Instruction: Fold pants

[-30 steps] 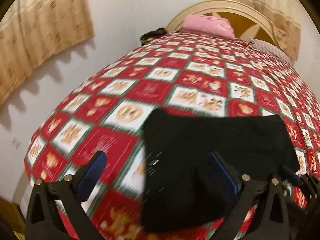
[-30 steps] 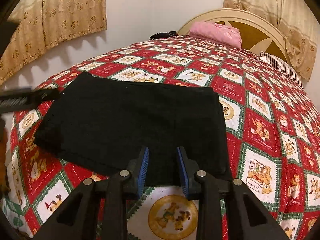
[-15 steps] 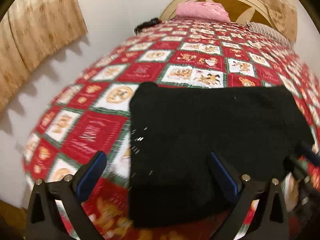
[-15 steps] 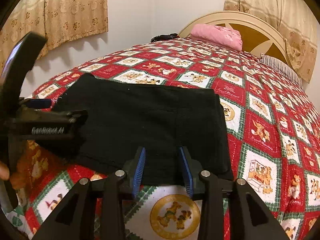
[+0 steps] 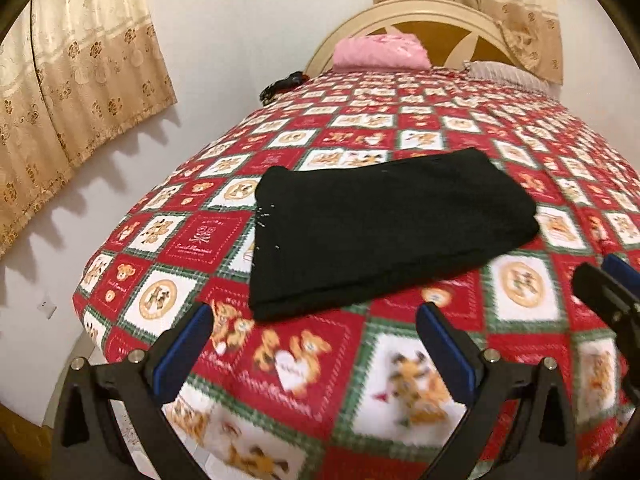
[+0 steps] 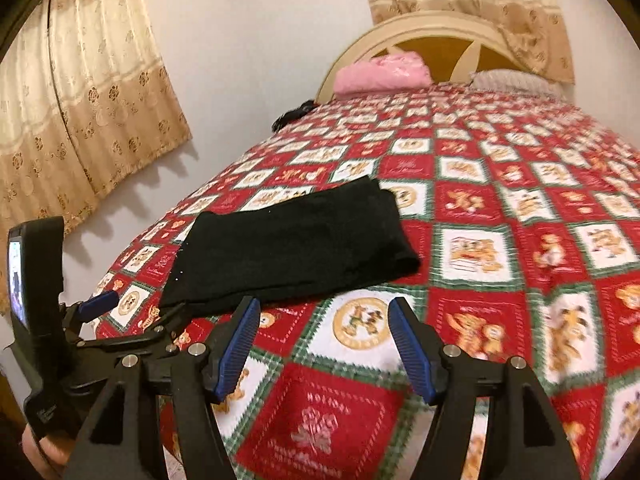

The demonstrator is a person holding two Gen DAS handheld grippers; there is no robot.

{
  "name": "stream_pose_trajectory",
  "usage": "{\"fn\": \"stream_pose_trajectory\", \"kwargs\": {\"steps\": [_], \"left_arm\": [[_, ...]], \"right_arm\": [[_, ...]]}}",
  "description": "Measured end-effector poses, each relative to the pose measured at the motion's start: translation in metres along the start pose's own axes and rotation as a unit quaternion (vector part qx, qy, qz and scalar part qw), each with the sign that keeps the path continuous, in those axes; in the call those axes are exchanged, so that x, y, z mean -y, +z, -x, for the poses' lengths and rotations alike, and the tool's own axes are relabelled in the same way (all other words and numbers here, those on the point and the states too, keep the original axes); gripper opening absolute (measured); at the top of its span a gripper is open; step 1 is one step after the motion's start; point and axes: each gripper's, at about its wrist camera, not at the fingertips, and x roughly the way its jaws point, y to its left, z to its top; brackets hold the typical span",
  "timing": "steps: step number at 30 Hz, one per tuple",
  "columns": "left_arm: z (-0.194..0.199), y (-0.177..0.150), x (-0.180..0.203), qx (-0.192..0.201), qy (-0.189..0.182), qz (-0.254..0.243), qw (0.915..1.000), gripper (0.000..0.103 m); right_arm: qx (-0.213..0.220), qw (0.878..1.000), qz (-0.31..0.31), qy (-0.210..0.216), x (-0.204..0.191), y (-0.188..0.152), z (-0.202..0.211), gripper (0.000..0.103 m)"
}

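The black pants [image 5: 384, 228] lie folded into a flat rectangle on the red patchwork bedspread [image 5: 520, 292], near the foot corner of the bed. The left gripper [image 5: 316, 344] hangs just before them, jaws wide apart and empty. The right gripper [image 6: 324, 340] is opening, nothing between its pads. The pants' near edge seems double-layered, but blur hides detail.

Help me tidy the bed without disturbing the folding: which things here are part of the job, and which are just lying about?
Part of the job:
- black pants, folded on the quilt
- left gripper, open, off the cloth
- right gripper, jaws opening, nothing between them

Lying about:
- pink pillow
- striped pillow
- dark item at the bed's far edge
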Motion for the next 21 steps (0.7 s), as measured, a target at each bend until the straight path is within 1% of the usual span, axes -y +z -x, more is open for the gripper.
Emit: {"fn": "stream_pose_trajectory", "kwargs": {"steps": [2,4,6,9,13,16,18,21], "left_arm": [[0.011,-0.004,0.001,0.007,-0.009,0.0,0.9999,0.103],[0.022,-0.007,-0.001,0.019,-0.012,0.0,0.9997,0.103],[0.032,-0.012,-0.003,0.027,-0.006,0.002,0.9996,0.103],[0.042,-0.015,-0.003,0.028,-0.003,-0.001,0.9996,0.103],[0.051,-0.02,-0.005,0.028,0.002,0.0,0.9996,0.103],[0.056,-0.022,-0.007,0.029,0.011,0.005,0.9995,0.103],[0.06,-0.023,-0.008,0.035,0.016,0.006,0.9992,0.103],[0.064,-0.022,-0.01,0.044,0.02,0.01,0.9988,0.103]], "right_arm": [[0.001,1.0,0.014,-0.021,-0.002,-0.003,0.006,0.069],[-0.004,0.999,0.012,-0.038,-0.002,-0.005,0.011,0.069],[-0.003,0.999,0.001,-0.035,0.002,-0.006,0.018,0.069],[0.006,0.999,-0.002,-0.04,0.001,-0.008,0.029,0.069],[0.03,0.999,0.008,-0.039,-0.009,-0.01,0.046,0.069],[0.058,0.997,0.02,-0.042,-0.019,-0.009,0.059,0.07],[0.077,0.996,0.027,-0.045,-0.024,-0.008,0.068,0.078],[0.095,0.994,0.034,-0.046,-0.027,-0.007,0.076,0.08]]}}
